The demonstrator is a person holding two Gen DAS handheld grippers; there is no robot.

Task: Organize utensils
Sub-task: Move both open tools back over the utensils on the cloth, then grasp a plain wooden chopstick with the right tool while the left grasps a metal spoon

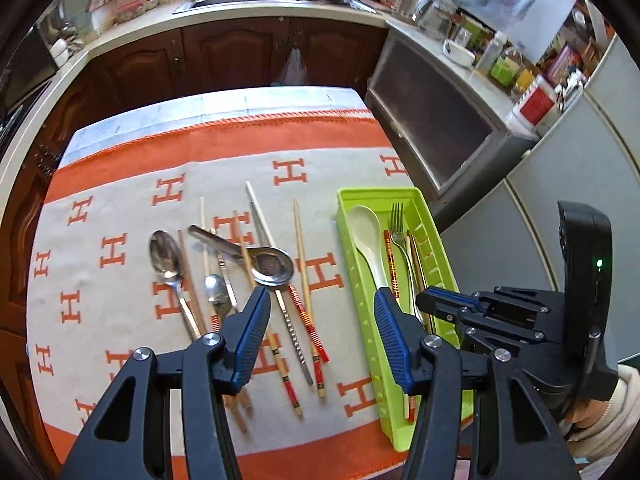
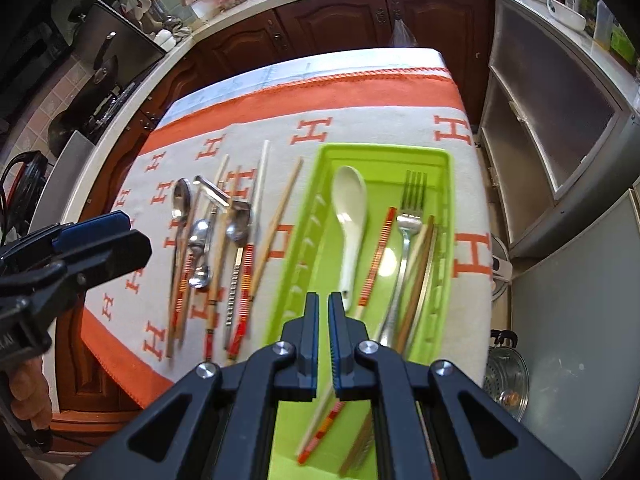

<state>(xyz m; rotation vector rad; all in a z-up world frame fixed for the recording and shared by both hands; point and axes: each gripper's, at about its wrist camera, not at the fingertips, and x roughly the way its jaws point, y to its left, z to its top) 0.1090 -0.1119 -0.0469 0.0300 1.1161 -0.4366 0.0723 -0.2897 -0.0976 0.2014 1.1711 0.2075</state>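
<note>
A green utensil tray (image 1: 346, 208) (image 2: 448, 184) lies on the right of the table. It holds a white spoon (image 1: 366, 232) (image 2: 352, 208), a fork (image 1: 398, 232) (image 2: 410, 216), a red-banded chopstick (image 2: 378, 252) and brown chopsticks (image 2: 420, 268). Loose metal spoons (image 1: 164, 256) (image 2: 182, 196), a ladle-like spoon (image 1: 272, 266) and several chopsticks (image 1: 302, 256) (image 2: 280, 216) lie on the cloth to its left. My left gripper (image 1: 320, 300) is open and empty above the loose utensils. My right gripper (image 2: 324, 300) is shut and empty above the tray's near end.
The table has an orange and grey cloth (image 1: 120, 184) with an H pattern. Kitchen counters and dark wood cabinets (image 1: 240, 52) stand beyond. A grey cabinet (image 1: 440, 120) and a fridge (image 1: 580, 184) stand at the right. A metal pot (image 2: 506, 376) sits on the floor.
</note>
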